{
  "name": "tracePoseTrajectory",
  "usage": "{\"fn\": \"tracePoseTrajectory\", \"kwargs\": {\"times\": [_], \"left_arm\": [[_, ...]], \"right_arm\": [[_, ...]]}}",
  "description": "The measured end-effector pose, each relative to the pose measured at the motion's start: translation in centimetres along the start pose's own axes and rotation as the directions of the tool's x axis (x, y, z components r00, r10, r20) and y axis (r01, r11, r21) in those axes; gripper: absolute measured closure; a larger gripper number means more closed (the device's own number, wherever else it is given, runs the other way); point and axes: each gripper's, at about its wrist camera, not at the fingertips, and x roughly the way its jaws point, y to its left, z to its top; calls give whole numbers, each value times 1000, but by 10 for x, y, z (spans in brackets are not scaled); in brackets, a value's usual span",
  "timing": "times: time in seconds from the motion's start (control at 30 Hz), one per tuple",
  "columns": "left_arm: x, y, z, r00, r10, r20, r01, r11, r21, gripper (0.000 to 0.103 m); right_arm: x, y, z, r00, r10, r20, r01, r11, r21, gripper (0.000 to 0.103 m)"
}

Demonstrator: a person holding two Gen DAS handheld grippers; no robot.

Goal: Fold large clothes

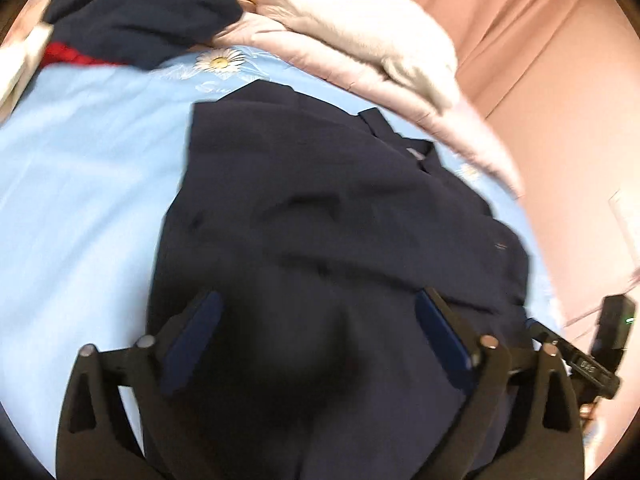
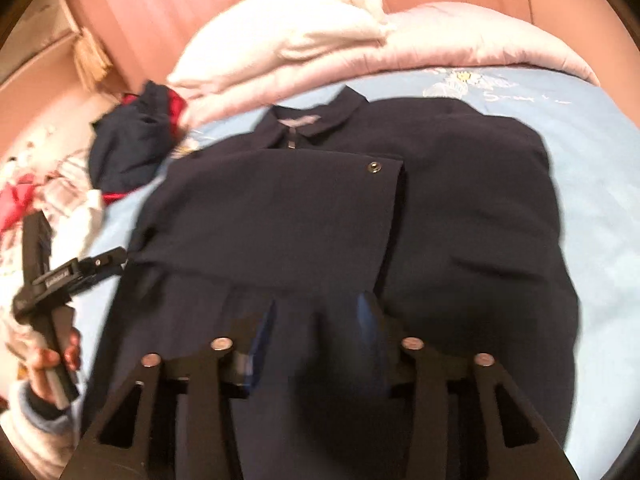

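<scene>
A large navy collared garment (image 2: 460, 208) lies on the light blue bed sheet (image 2: 608, 184), one side panel with a metal snap (image 2: 374, 167) folded over its middle. It also fills the left wrist view (image 1: 340, 208). My left gripper (image 1: 316, 300) is open, its blue-padded fingers (image 1: 200, 320) spread just above the garment's near part. My right gripper (image 2: 316, 312) is open over the garment's lower hem, nothing between its jaws. The left gripper's body (image 2: 44, 280) and the hand holding it show at the left of the right wrist view.
A pink quilt (image 2: 460, 44) with a white folded cloth (image 2: 304, 32) lies at the bed's head. A second navy and red garment (image 2: 132, 148) is bunched at the bed's far corner; it also appears in the left wrist view (image 1: 140, 12). Pink curtains (image 1: 560, 60) hang beside the bed.
</scene>
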Motion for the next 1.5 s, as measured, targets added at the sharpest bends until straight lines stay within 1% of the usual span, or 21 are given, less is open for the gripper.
{"fn": "tracePoseTrajectory", "kwargs": {"times": [0.07,0.17,0.2,0.27,0.4,0.53,0.6,0.67,0.7,0.8,0.87,0.93,0.97,1.0,1.03,1.1,1.17,1.27,1.33,1.47,1.5], "left_arm": [[-26,10,-22,1000,-20,-9,20,999,-26,1],[-69,29,-58,1000,-18,-7,17,997,-71,1],[-81,35,-67,1000,-6,0,6,997,-81,1],[-109,47,-89,1000,27,10,-25,995,-99,1],[-149,72,-128,999,26,20,-22,986,-162,1],[-152,88,-159,1000,-27,-15,23,974,-224,1],[-150,90,-172,997,-69,-30,59,965,-255,1],[-144,91,-179,992,-126,-33,111,952,-285,1],[-141,90,-181,990,-137,-38,121,949,-290,1],[-135,89,-180,990,-127,-59,106,954,-282,1],[-132,87,-177,985,-156,-67,133,953,-273,1],[-126,86,-173,982,-171,-79,143,951,-276,1],[-122,84,-170,977,-195,-88,165,949,-269,1],[-118,81,-168,972,-214,-97,182,946,-267,1],[-115,81,-167,969,-223,-103,189,946,-265,1],[-103,75,-159,958,-254,-133,217,945,-245,1],[-93,72,-151,954,-259,-150,217,945,-246,1],[-79,63,-139,940,-293,-172,249,938,-241,1],[-72,58,-134,927,-325,-186,276,929,-247,1],[-71,53,-138,920,-341,-192,297,928,-227,1],[-72,53,-141,917,-347,-196,303,926,-225,1]], "right_arm": [[-29,0,-17,999,36,20,-36,999,7,47],[-61,-2,-42,998,53,31,-53,998,21,40],[-74,-5,-53,998,51,31,-52,998,25,39],[-95,-12,-73,999,23,26,-24,999,34,39],[-115,-30,-96,1000,-17,15,16,998,65,38],[-127,-53,-120,999,-38,-5,39,990,137,38],[-129,-64,-132,999,-47,-25,50,984,171,38],[-127,-72,-142,998,-44,-43,52,978,203,38],[-125,-75,-147,998,-37,-54,48,974,220,38],[-118,-83,-157,997,-26,-76,45,965,257,38],[-117,-86,-162,996,-17,-85,39,962,270,38],[-115,-88,-167,996,16,-90,10,960,280,38],[-115,-89,-167,996,24,-89,2,960,281,37],[-116,-87,-168,996,33,-87,-8,960,280,33],[-115,-87,-167,995,55,-86,-29,959,280,33],[-113,-86,-168,993,85,-88,-57,958,282,33],[-110,-83,-167,991,104,-88,-77,960,269,32],[-99,-77,-161,991,99,-93,-73,964,255,32],[-94,-73,-155,990,103,-96,-76,965,249,32],[-87,-71,-150,986,132,-102,-104,964,246,32],[-85,-72,-149,982,157,-103,-127,959,253,30]]}}
